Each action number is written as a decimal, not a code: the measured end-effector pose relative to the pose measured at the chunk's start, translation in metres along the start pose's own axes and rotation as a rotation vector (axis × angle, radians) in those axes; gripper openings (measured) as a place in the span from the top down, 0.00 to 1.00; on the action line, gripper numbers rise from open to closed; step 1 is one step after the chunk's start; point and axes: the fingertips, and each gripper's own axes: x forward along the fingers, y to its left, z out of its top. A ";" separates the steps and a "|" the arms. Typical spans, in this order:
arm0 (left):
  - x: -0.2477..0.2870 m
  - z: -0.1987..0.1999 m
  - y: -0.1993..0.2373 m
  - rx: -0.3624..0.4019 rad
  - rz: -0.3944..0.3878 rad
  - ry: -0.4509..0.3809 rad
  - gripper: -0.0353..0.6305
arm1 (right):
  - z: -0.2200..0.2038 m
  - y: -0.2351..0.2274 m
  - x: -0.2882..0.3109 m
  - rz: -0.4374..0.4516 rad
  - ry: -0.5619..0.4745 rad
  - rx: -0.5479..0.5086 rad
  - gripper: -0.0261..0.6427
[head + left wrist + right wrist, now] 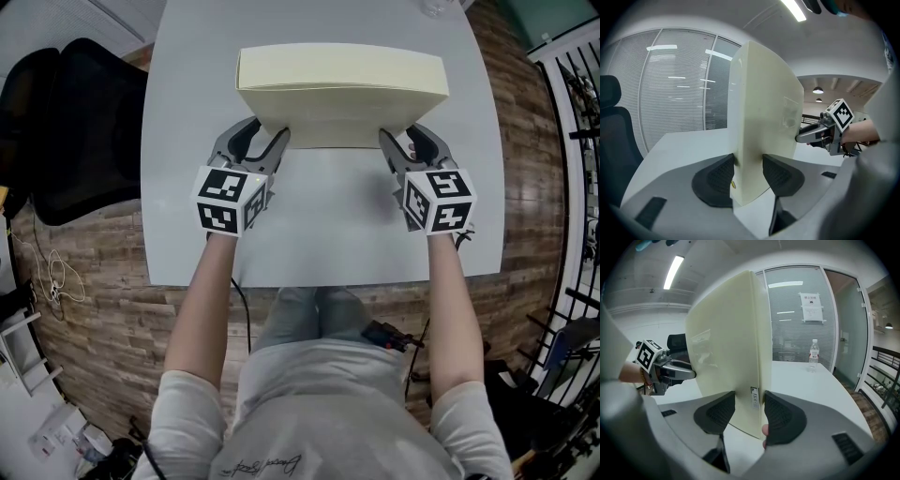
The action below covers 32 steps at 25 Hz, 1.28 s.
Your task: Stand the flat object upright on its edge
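Already the cream flat box (342, 84) stands on its edge toward the counter's (187, 94) far edge, the left hand-held gripper (267, 133) and right hand-held gripper (403, 136) each clamped on one end; next, I judge, comes a slow, even release.

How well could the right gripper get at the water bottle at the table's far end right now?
Probably not yet: the right gripper is clamped on the upright cream box. The table toward the water bottle looks bare, so only that grip seems to hold it back.
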 end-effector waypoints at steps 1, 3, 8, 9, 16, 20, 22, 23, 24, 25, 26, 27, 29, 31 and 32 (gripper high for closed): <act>0.000 0.000 0.000 0.000 0.000 0.001 0.65 | 0.000 0.000 0.000 0.001 0.001 -0.001 0.64; 0.001 0.001 0.000 0.000 -0.001 0.002 0.64 | 0.001 -0.001 0.000 0.003 0.003 -0.001 0.64; 0.001 0.002 0.000 0.003 -0.007 0.009 0.64 | 0.002 -0.001 0.000 0.015 0.013 -0.002 0.64; 0.001 0.002 0.001 0.005 -0.008 0.012 0.64 | 0.002 -0.002 0.001 0.016 0.014 -0.002 0.64; 0.001 0.000 -0.003 0.038 -0.027 0.025 0.63 | 0.000 -0.002 -0.001 0.032 0.019 -0.010 0.64; 0.001 0.000 -0.002 0.050 -0.036 0.024 0.62 | 0.001 -0.001 0.001 0.041 0.024 -0.015 0.63; 0.000 0.000 -0.002 0.051 -0.037 0.021 0.62 | 0.001 0.000 0.001 0.042 0.024 -0.015 0.63; 0.000 0.000 -0.002 0.052 -0.039 0.021 0.62 | 0.001 0.001 0.001 0.044 0.023 -0.016 0.63; 0.000 0.000 -0.002 0.053 -0.044 0.023 0.62 | 0.001 0.001 0.000 0.047 0.022 -0.016 0.63; 0.000 0.000 -0.003 0.054 -0.050 0.025 0.61 | 0.001 0.002 0.000 0.050 0.020 -0.015 0.63; 0.001 0.001 -0.003 0.054 -0.058 0.028 0.61 | 0.001 0.002 0.000 0.053 0.019 -0.014 0.62; 0.001 0.001 -0.004 0.053 -0.068 0.029 0.61 | 0.001 0.003 0.000 0.054 0.018 -0.013 0.62; 0.000 0.001 -0.005 0.044 -0.092 0.029 0.59 | 0.001 0.004 0.000 0.057 0.018 -0.013 0.61; 0.001 0.000 -0.007 0.040 -0.105 0.026 0.56 | 0.000 0.004 0.000 0.061 0.019 -0.016 0.60; 0.001 0.000 -0.007 0.042 -0.106 0.025 0.56 | 0.000 0.004 0.000 0.062 0.021 -0.019 0.60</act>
